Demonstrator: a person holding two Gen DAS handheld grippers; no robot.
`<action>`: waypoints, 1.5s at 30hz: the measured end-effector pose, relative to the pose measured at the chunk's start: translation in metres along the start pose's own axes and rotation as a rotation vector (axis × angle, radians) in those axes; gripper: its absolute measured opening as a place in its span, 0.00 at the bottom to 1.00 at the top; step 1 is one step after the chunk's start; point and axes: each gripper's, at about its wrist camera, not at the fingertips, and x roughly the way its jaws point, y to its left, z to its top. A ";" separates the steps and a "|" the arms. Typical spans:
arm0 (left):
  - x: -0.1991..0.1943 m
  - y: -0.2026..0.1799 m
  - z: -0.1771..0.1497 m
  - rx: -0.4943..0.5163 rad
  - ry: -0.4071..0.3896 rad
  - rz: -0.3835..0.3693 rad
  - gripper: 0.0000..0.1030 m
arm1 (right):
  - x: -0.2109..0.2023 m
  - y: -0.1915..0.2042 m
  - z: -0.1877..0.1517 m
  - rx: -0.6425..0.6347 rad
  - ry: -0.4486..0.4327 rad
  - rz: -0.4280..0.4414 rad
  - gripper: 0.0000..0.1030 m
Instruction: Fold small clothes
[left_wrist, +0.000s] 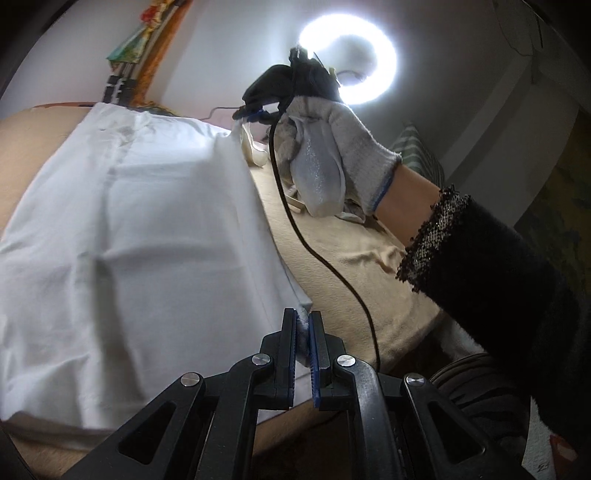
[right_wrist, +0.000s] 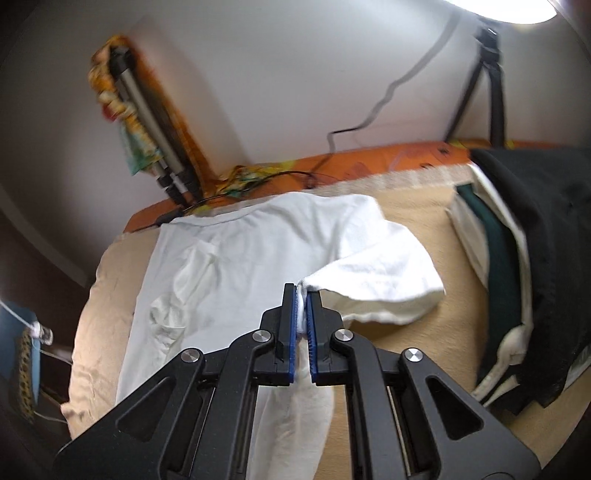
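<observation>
A white T-shirt (left_wrist: 122, 229) lies spread on a beige cloth-covered table (left_wrist: 369, 266). My left gripper (left_wrist: 303, 321) is shut on the shirt's near right corner, at the hem. In the right wrist view the same shirt (right_wrist: 236, 251) lies with its collar toward the wall. My right gripper (right_wrist: 303, 299) is shut on the edge of the shirt's right sleeve (right_wrist: 384, 284) and holds it lifted off the table. The right gripper also shows in the left wrist view (left_wrist: 255, 114), held by a gloved hand (left_wrist: 332, 158) at the shirt's far right edge.
A stack of folded clothes (right_wrist: 517, 280), dark on top, sits at the table's right side. A lit ring light (left_wrist: 349, 62) stands behind the table. A black cable (left_wrist: 325, 258) hangs from the right gripper across the table. Tripod legs (right_wrist: 495, 85) and an orange strip (right_wrist: 369, 158) line the back wall.
</observation>
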 end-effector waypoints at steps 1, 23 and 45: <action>-0.003 0.003 -0.002 -0.006 -0.005 0.006 0.03 | 0.004 0.013 0.001 -0.028 0.003 -0.002 0.06; -0.049 0.041 -0.004 -0.057 -0.018 0.155 0.29 | 0.089 0.107 -0.031 -0.253 0.240 0.070 0.47; -0.074 0.095 0.085 0.033 -0.079 0.247 0.28 | 0.064 -0.048 0.001 0.117 0.179 0.052 0.50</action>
